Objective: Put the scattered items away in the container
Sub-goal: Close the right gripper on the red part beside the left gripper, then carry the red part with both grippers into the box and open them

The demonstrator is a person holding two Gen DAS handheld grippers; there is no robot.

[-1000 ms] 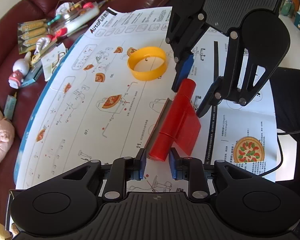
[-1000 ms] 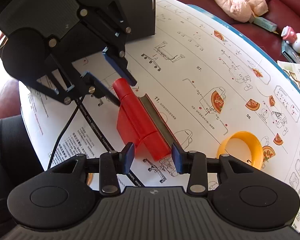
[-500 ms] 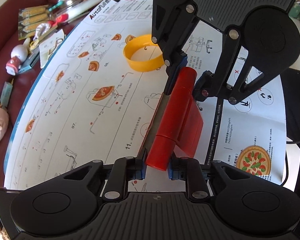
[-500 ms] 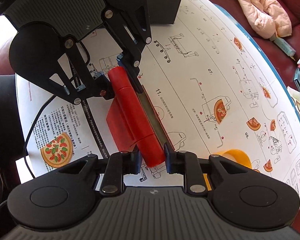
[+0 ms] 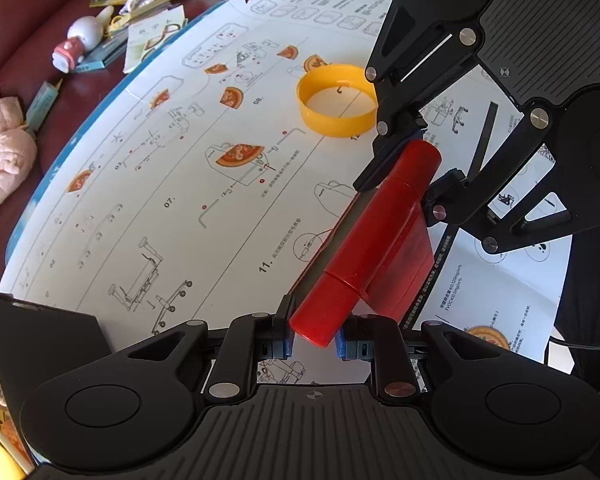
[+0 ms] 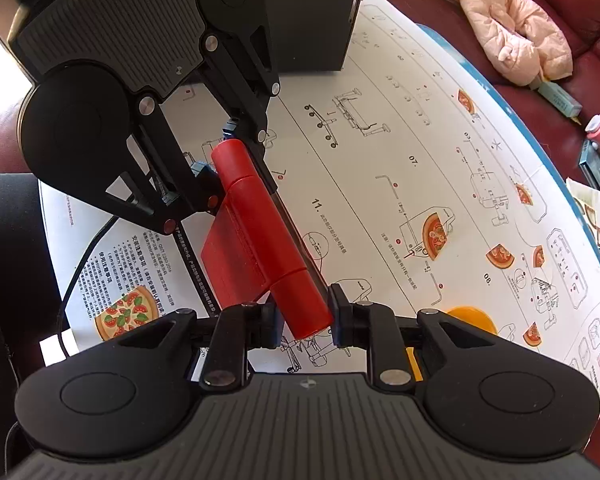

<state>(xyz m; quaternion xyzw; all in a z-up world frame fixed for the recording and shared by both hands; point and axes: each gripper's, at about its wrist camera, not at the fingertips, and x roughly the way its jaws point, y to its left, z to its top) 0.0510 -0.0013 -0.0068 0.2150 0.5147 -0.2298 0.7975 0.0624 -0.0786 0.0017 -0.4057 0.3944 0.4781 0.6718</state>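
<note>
Jaws clamped: the left gripper (image 5: 314, 340) and right gripper (image 6: 303, 322) each pinch one end of the red squeegee (image 5: 364, 248), held just over the big instruction sheet (image 5: 188, 184) with the black container (image 6: 308, 20) at the sheet's far edge. If the two hands pull unevenly, the smooth handle could twist free. A second ago both jaws stood wider, not yet gripping; the yellow ring (image 5: 336, 100) remains unmoved.
</note>
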